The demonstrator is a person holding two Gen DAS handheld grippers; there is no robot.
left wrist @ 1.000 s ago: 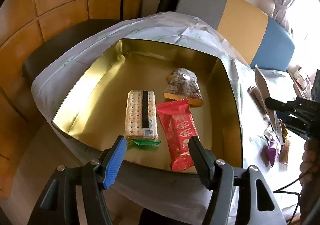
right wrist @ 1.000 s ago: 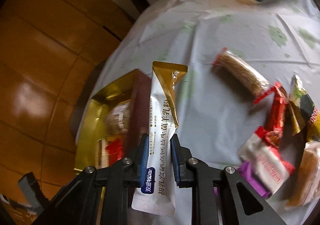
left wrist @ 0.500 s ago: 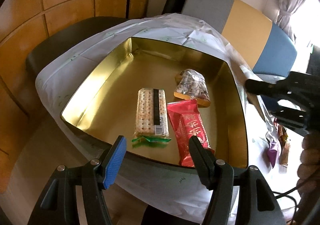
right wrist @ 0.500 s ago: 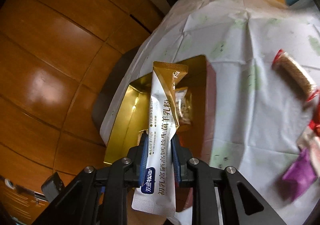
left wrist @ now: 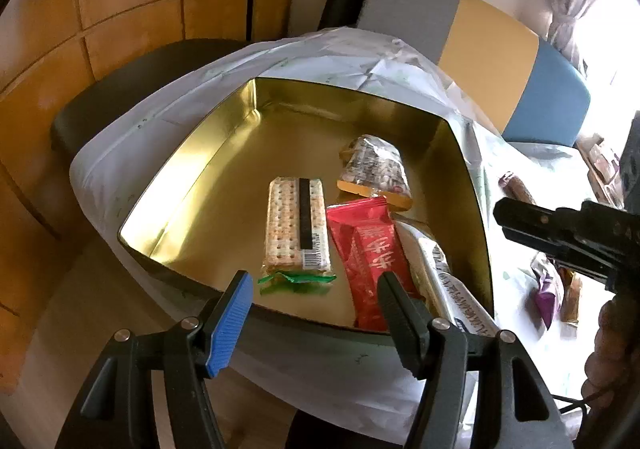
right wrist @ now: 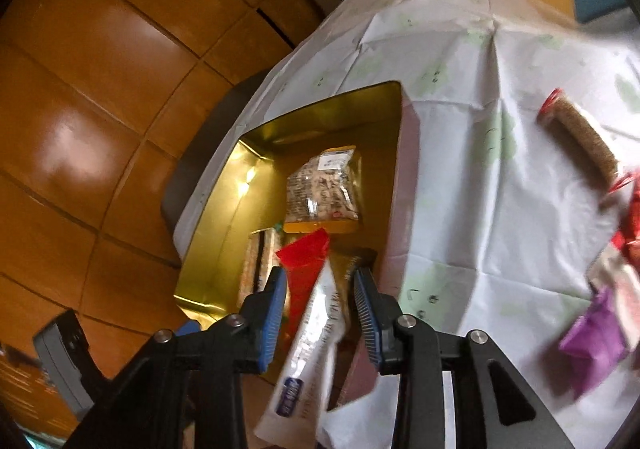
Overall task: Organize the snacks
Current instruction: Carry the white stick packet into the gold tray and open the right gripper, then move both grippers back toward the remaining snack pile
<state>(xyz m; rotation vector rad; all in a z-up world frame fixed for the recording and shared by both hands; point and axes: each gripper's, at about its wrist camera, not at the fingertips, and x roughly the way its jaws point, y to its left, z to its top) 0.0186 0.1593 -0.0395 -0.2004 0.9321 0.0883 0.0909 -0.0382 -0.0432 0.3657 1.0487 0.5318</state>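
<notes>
Right gripper (right wrist: 320,301) jaws just opening, long white-and-gold sachet (right wrist: 316,333) loose between them (blurred), above gold rectangular tin (left wrist: 224,153), left gripper (left wrist: 316,301) wide open, empty

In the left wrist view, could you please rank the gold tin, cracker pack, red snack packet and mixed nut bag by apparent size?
1. gold tin
2. red snack packet and cracker pack: look alike; the packet is partly hidden
3. mixed nut bag, though it lies farther away
</notes>
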